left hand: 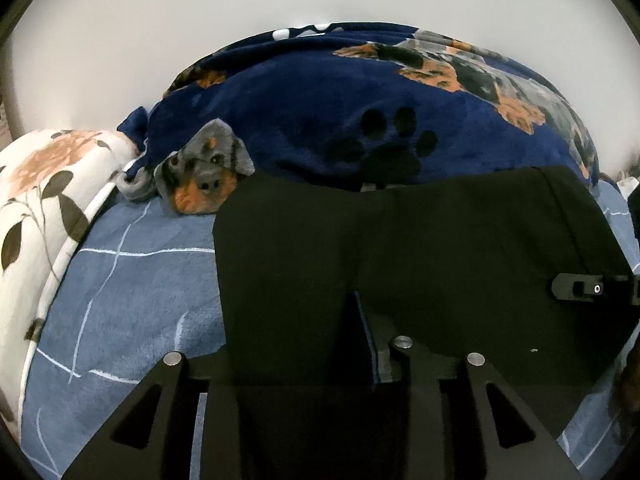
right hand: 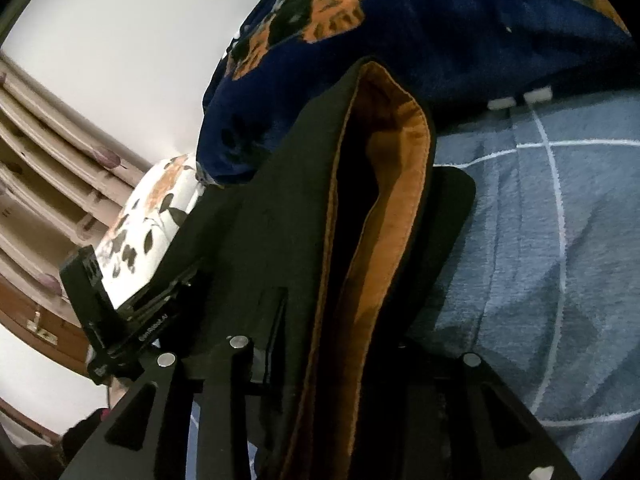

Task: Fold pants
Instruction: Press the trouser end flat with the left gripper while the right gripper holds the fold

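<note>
Pants (left hand: pixel 420 248): black, orange-lined, spread across blue checked bed sheet (left hand: pixel 120 280), filling centre and right of left wrist view, far edge against navy dog-print blanket (left hand: pixel 304 120).

Your left hand-held gripper (left hand: pixel 316 344): fingers slightly apart, black cloth between them; whether pads press, cannot tell.

Your right hand-held gripper (right hand: pixel 352 360): clamped on lifted waistband, orange lining (right hand: pixel 384 200) gaping upward mid-frame.

Handling, likely: soft, limp, lined so bulky; sags wherever unsupported. Grip at waistband edge, both layers together, lining included.
</note>
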Motion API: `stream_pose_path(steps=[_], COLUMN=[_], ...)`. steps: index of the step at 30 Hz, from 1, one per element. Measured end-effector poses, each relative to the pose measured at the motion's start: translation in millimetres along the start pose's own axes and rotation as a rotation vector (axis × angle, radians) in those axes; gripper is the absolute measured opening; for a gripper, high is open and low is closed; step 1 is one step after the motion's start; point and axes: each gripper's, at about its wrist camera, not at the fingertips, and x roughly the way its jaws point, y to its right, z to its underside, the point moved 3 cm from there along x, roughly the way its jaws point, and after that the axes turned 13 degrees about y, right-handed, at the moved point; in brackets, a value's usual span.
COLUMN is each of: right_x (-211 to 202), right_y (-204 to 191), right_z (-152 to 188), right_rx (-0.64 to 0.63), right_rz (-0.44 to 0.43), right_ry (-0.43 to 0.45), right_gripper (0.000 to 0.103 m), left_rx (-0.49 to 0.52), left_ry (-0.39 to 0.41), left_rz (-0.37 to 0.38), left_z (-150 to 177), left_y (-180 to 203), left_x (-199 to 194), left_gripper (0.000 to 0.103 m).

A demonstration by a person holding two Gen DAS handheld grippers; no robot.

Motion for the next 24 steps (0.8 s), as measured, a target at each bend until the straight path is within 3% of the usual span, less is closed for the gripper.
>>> stream_pose_path(steps=[7, 24], right_x=[-2, 2], right_y=[7, -3], right_z=[1, -1], right_rx=[0.003, -0.078], right_rz=[0.007, 0.071], right_ry=[0.008, 0.043], right_gripper=[0.031, 0.037], left_rx=[-0.051, -0.038], left_ry=[-0.011, -0.006], left_rz=[-0.002, -0.022], left_z=[2, 4], left_y=[-9, -9], left_x=[3, 3], left_gripper=[0.045, 0.046])
